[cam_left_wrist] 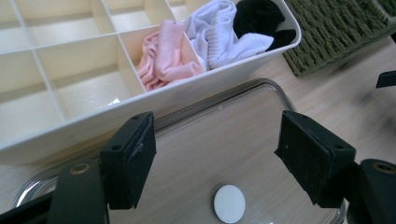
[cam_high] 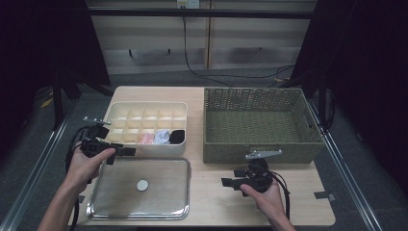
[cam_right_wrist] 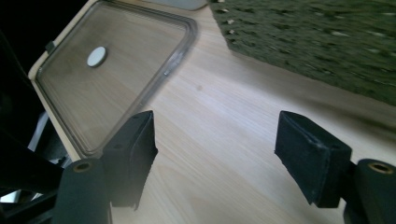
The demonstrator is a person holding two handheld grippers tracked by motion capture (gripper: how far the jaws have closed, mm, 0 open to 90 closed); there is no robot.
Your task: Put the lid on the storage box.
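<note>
One cream plastic divided organiser box (cam_high: pixel 126 115) sits left of centre in the high view, with three rolled socks in its front right cells: one pink (cam_left_wrist: pixel 164 63), one white (cam_left_wrist: pixel 215 31), one black (cam_left_wrist: pixel 256 17). One clear rectangular lid (cam_high: pixel 159 202) with one white round disc (cam_high: pixel 142 185) lies below it. One woven green basket (cam_high: pixel 262 150) sits at right. The left gripper (cam_left_wrist: pixel 219 147), gaping wide and holding nothing, hovers over the lid's upper left corner; the right gripper (cam_right_wrist: pixel 215 149), likewise wide and empty, sits lower right.

No readable writing anywhere on the table.

The small round white disc (cam_left_wrist: pixel 229 203) on the clear rectangular plastic lid (cam_high: pixel 120 204) is blank, and the cream plastic compartment organiser (cam_high: pixel 115 111), the green woven wicker basket (cam_high: pixel 260 149) and the light wooden table (cam_high: pixel 216 202) carry no legible label, brand or number.
</note>
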